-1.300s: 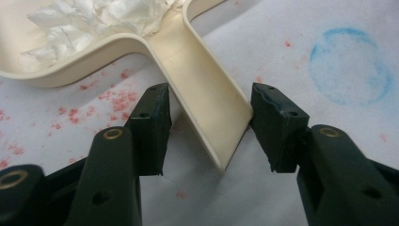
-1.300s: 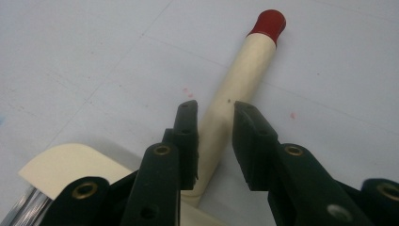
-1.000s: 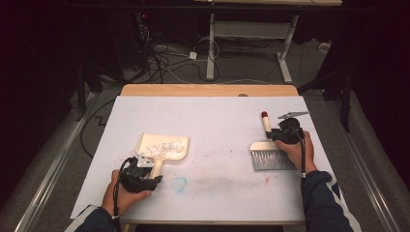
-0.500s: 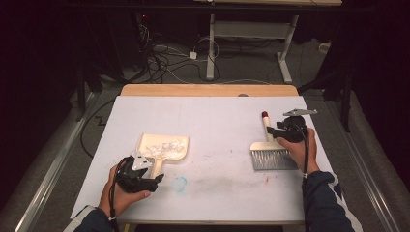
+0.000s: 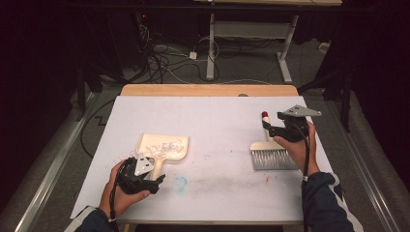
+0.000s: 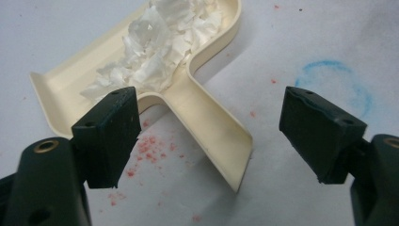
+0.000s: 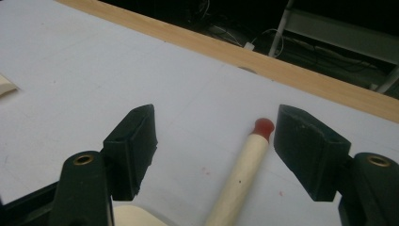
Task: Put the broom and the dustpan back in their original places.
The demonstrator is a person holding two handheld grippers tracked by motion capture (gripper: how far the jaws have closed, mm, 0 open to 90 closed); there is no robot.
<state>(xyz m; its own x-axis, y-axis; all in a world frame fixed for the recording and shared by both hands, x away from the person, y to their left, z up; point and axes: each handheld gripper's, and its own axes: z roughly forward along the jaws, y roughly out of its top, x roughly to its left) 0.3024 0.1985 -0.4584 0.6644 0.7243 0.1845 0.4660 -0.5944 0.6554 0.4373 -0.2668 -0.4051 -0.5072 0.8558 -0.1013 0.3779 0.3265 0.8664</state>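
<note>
A cream dustpan point(image 5: 164, 146) lies left of centre on the white table cover, with white paper scraps point(image 6: 150, 52) in its tray. My left gripper point(image 5: 153, 176) is open at the near end of the pan's handle point(image 6: 207, 136); the handle lies between the jaws without touching them. At the right lies a hand brush point(image 5: 273, 158) with grey bristles and a pale handle point(image 7: 240, 174) ending in a red tip point(image 7: 263, 126). My right gripper point(image 5: 274, 129) hovers open over that handle, one jaw on each side, clear of it.
A blue chalk ring point(image 5: 180, 182) and faint red crumbs point(image 6: 148, 146) mark the cover near the pan. The wooden table edge point(image 5: 208, 90) runs along the far side, with cables and a desk frame on the floor beyond.
Both hands shift only slightly; the right gripper has drifted a little up and right. The dustpan and brush stay where they were.
</note>
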